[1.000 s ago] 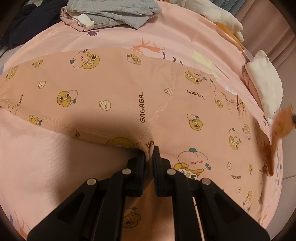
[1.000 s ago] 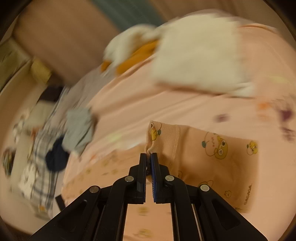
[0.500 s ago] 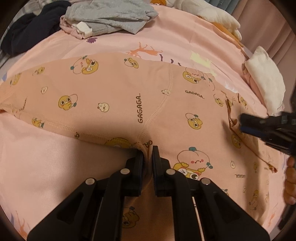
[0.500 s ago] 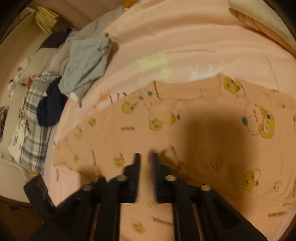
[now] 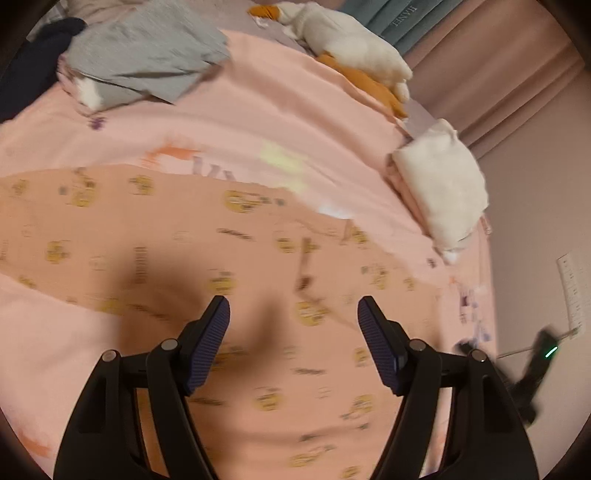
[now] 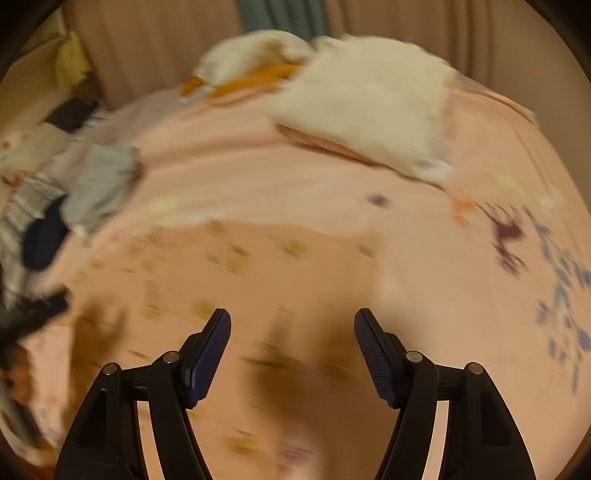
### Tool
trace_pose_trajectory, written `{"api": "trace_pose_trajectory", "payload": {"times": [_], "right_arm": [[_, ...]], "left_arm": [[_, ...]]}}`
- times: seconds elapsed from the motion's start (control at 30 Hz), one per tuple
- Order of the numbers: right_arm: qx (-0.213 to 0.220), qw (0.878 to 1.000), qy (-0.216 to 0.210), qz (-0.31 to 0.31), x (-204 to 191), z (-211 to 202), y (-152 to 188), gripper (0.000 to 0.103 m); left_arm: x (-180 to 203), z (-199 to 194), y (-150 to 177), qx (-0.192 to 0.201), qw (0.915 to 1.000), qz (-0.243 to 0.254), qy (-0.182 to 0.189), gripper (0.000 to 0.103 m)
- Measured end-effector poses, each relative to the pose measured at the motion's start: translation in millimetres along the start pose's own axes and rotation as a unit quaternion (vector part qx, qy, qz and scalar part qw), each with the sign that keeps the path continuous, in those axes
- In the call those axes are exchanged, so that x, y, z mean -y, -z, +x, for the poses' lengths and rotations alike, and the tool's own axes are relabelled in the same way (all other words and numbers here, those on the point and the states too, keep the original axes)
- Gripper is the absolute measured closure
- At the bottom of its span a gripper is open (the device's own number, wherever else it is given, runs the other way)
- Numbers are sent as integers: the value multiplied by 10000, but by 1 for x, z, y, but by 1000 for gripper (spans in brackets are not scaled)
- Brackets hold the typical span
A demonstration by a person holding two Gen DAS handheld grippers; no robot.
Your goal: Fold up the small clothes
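left gripper (image 5: pixel 293 314): black arms, silver rivets, ribbed blue-violet pads | right gripper (image 6: pixel 292 325): same black arms, rivets, ribbed pads

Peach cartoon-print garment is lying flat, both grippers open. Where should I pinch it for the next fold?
Probably the peach garment's far edge, where it meets the pink bedsheet. Come steeply from above with the left gripper: the cloth lies flat, so only an edge lifts.

A bed under a pink printed sheet (image 5: pixel 258 122) fills both views. Pinkish curtains (image 5: pixel 509 77) hang at two o'clock in the left view, a teal one (image 5: pixel 402 22) at one o'clock. A pale wall (image 5: pixel 532 221) stands at three o'clock. The light is warm and dim.
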State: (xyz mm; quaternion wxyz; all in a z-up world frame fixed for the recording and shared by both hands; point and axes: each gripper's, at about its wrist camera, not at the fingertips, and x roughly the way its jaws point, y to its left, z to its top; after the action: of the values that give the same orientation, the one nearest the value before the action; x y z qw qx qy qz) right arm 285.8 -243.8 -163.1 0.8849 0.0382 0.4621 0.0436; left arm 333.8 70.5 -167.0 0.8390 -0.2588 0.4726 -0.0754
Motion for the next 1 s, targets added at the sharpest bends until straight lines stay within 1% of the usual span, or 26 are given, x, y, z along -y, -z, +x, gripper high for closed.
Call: {"api": "trace_pose_trajectory", "payload": {"times": [0.07, 0.13, 0.17, 0.2, 0.23, 0.27, 0.3, 0.33, 0.37, 0.4, 0.43, 0.47, 0.5, 0.53, 0.57, 0.6, 0.63, 0.67, 0.7, 0.73, 0.77, 0.8, 0.83, 0.87, 0.93, 1.0], "right_arm": [[-178, 9997, -4, 139, 13, 9, 12, 34], [-305, 9991, -185, 215, 19, 19, 23, 34], [-362, 9989, -233, 209, 18, 26, 29, 34], [-398, 9987, -252, 172, 18, 28, 34, 34], [-453, 9985, -276, 101, 14, 34, 39, 34], [-491, 9983, -295, 58, 13, 37, 43, 34], [-514, 9982, -317, 31, 10, 39, 47, 34], [-514, 9981, -343, 10, 8, 41, 50, 34], [-475, 9982, -354, -44, 7, 42, 53, 34], [-418, 9985, -357, -79, 9, 41, 55, 34], [-339, 9986, -392, -64, 10, 39, 56, 34], [-283, 9987, -431, -26, 12, 38, 56, 34], [-173, 9987, -482, 53, 14, 38, 57, 34], [-60, 9984, -534, 151, 15, 40, 57, 34], [35, 9982, -558, 208, 16, 41, 57, 34], [151, 9980, -556, 274, 14, 43, 56, 34], [241, 9979, -516, 310, 13, 45, 56, 34], [332, 9979, -463, 315, 9, 48, 56, 34], [441, 9978, -394, 289, 5, 51, 55, 34], [516, 9980, -275, 252, 2, 54, 55, 35], [563, 9979, -189, 253, 1, 55, 55, 42], [656, 9973, -103, 311, 3, 55, 55, 58], [734, 9961, -139, 468, 8, 53, 55, 69], [786, 9935, -362, 741, 18, 51, 55, 84], [785, 9863, -807, 1205, 36, 53, 56, 89], [785, 9842, -915, 1294, 40, 54, 59, 90]], "left_arm": [[13, 13, 0, -65, 9999, 66, 71, 31], [25, 40, -1, -446, 9987, 52, 231, 31], [28, 62, 1, -735, 9968, -70, 292, 31], [30, 75, 0, -889, 9955, -145, 308, 32], [31, 96, 3, -1145, 9925, -251, 358, 32], [29, 106, 6, -1286, 9904, -334, 391, 32], [25, 124, 11, -1511, 9855, -614, 469, 32], [23, 131, 12, -1529, 9836, -797, 526, 32], [23, 130, 13, -1432, 9842, -865, 581, 29], [23, 130, 10, -1237, 9854, -934, 702, 28], [24, 129, 8, -1112, 9859, -983, 776, 29], [23, 131, 6, -1017, 9859, -1049, 818, 32], [23, 133, 4, -894, 9857, -1160, 831, 40], [23, 135, 3, -793, 9857, -1253, 794, 44], [23, 138, 3, -701, 9861, -1318, 727, 53], [24, 140, 3, -612, 9874, -1319, 617, 64], [27, 141, 1, -535, 9893, -1258, 516, 71], [31, 143, 0, -453, 9918, -1141, 369, 83], [32, 144, -1, -385, 9936, -1040, 220, 88], [30, 144, -3, -302, 9934, -1082, 212, 89], [27, 144, -4, -251, 9927, -1147, 258, 90], [22, 142, -6, -148, 9913, -1262, 336, 91], [17, 138, -9, -33, 9907, -1306, 390, 91], [13, 133, -14, 88, 9905, -1305, 414, 91], [0, 119, -23, 256, 9894, -1358, 439, 91], [-10, 106, -29, 376, 9878, -1429, 484, 91]]}}
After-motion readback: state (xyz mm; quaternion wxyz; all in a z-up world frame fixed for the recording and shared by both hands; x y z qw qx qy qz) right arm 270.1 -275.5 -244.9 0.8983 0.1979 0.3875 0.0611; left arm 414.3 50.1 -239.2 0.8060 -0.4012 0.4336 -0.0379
